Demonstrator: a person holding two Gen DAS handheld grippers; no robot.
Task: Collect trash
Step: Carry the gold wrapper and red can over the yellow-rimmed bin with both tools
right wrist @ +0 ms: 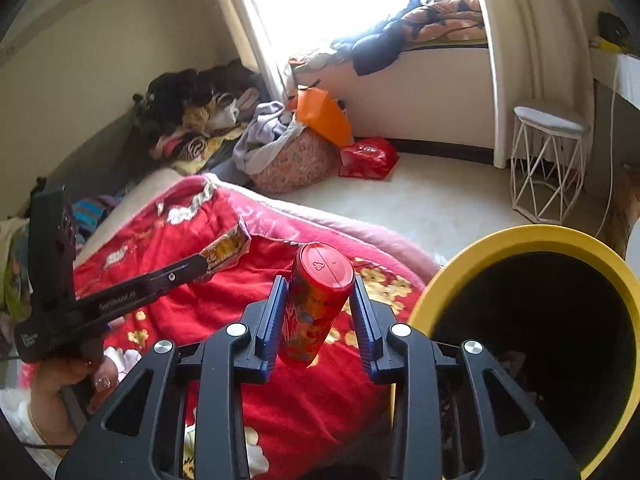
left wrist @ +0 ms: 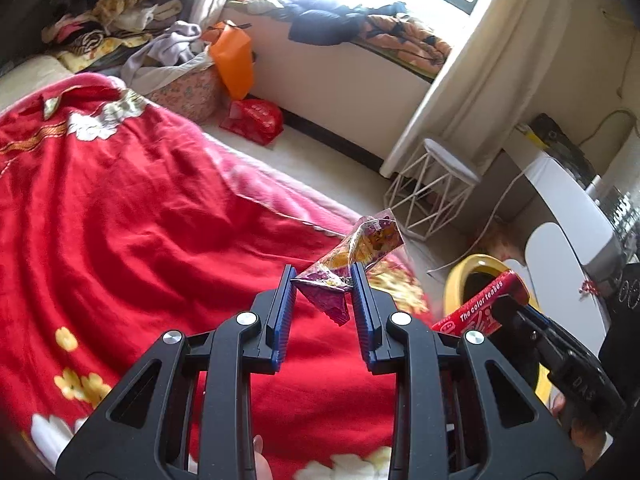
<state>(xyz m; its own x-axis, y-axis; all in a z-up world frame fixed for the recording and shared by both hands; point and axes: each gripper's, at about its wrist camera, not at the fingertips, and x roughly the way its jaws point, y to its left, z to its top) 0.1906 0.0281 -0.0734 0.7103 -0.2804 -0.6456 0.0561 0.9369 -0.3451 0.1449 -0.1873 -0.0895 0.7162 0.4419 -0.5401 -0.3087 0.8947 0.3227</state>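
My left gripper [left wrist: 323, 276] is shut on a crumpled purple and yellow snack wrapper [left wrist: 356, 256], held above the red bedspread [left wrist: 120, 208]. It also shows in the right wrist view [right wrist: 208, 262] with the wrapper [right wrist: 226, 250] at its tip. My right gripper [right wrist: 318, 290] is shut on a red can-shaped tube [right wrist: 316, 304] with a red lid, held just left of the yellow bin [right wrist: 532, 240]. In the left wrist view the right gripper [left wrist: 508, 304] holds the red tube [left wrist: 480, 306] at the yellow bin's [left wrist: 466, 276] rim.
A white wire stool [right wrist: 548, 160] stands on the pale floor by the curtain. A red plastic bag [right wrist: 370, 158], an orange bag [right wrist: 324, 118] and a floral basket of clothes [right wrist: 296, 160] sit by the window ledge. A white desk [left wrist: 568, 208] is at right.
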